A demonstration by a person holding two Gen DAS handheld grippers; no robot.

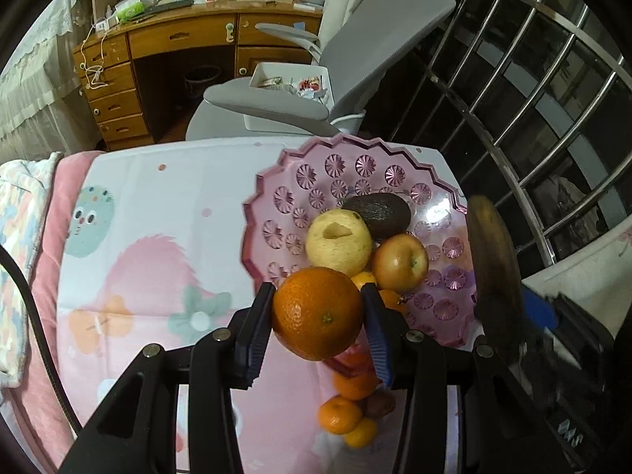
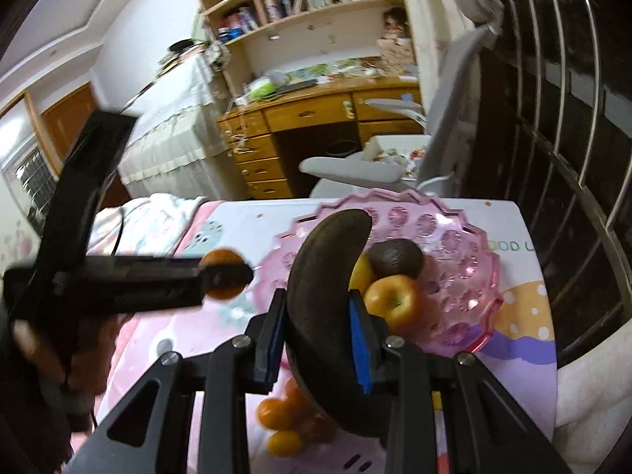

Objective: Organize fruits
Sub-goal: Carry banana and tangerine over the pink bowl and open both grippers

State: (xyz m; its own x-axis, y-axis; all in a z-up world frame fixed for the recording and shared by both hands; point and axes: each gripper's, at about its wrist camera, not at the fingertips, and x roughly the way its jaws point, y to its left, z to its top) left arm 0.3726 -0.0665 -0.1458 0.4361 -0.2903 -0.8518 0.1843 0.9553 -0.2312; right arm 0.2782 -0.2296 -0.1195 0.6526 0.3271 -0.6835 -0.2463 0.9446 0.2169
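Left claw (image 1: 318,312) grips an orange (image 1: 318,313) above the pink plate's (image 1: 276,181) near rim; right claw (image 2: 316,335) clamps a browned banana (image 2: 324,300). Risk: released fruit knocks the apple (image 1: 399,262) and rolls off.

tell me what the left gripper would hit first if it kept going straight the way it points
Probably the yellow apple in the pink bowl: it sits just beyond the orange held in the left gripper. Depth is unclear, so the orange might pass over it.
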